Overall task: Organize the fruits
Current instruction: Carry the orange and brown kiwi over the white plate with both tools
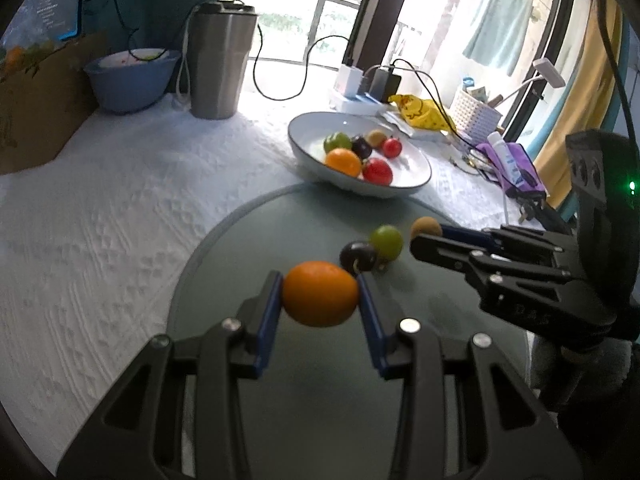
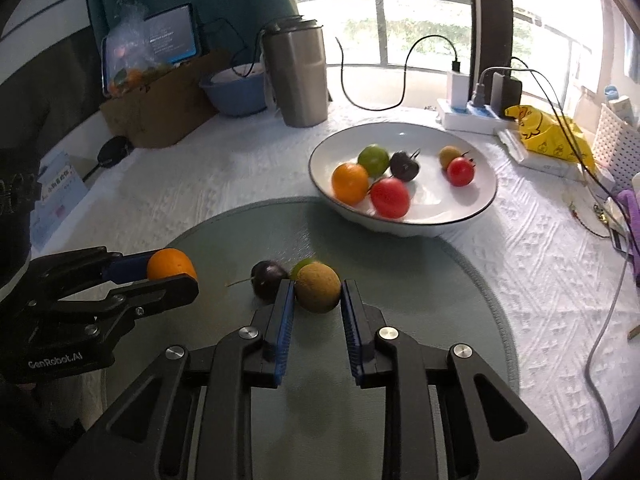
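Observation:
My left gripper (image 1: 320, 296) is shut on an orange (image 1: 320, 294), held just above the round grey-green mat (image 1: 320, 400). My right gripper (image 2: 317, 294) is shut on a brown kiwi-like fruit (image 2: 319, 287), also seen as the kiwi (image 1: 425, 227) in the left wrist view. A dark plum (image 2: 267, 279) and a green fruit (image 1: 386, 241) lie on the mat between the two grippers. Beyond the mat stands a white bowl (image 2: 404, 136) holding an orange, a green fruit, a dark plum, a kiwi and two red fruits.
A steel tumbler (image 2: 298, 76), a blue bowl (image 2: 236, 92) and a cardboard box (image 2: 160, 112) stand at the back. A power strip with chargers (image 2: 476, 108), a yellow bag (image 2: 548, 136), a white basket (image 2: 618, 144) and cables crowd the right side.

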Motion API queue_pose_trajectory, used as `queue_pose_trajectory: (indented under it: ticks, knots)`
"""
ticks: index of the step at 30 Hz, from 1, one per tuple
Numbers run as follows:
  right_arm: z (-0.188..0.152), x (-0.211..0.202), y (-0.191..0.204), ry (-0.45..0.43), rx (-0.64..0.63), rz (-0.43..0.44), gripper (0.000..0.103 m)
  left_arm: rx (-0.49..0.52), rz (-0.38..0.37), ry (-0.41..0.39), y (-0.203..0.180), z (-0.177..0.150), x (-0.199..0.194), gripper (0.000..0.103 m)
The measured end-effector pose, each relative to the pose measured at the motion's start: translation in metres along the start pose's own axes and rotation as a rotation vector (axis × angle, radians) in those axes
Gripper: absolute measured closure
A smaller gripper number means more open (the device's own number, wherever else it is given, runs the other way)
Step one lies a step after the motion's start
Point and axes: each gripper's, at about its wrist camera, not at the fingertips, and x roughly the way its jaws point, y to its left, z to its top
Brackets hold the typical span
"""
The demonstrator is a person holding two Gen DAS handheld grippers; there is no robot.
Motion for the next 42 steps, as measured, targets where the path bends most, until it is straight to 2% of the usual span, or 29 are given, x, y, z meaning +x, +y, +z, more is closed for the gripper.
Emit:
queue_pose_trajectory:
  ticks: [8,22,42]
  knots:
    - [0.015,-0.005,-0.017,-0.021,0.006,-0.016,0.078,0.011,0.004,-0.013,-0.008,0.018,0.006,0.064]
    - [0.044,-0.001,-0.048,-0.054,0.033,-0.059,0.078,0.049,0.024,-0.046,-0.012,0.069,0.023,0.064]
    - [0.073,0.037,-0.087,-0.038,0.047,-0.107,0.078,0.099,0.021,-0.022,-0.014,0.111,0.083,0.064]
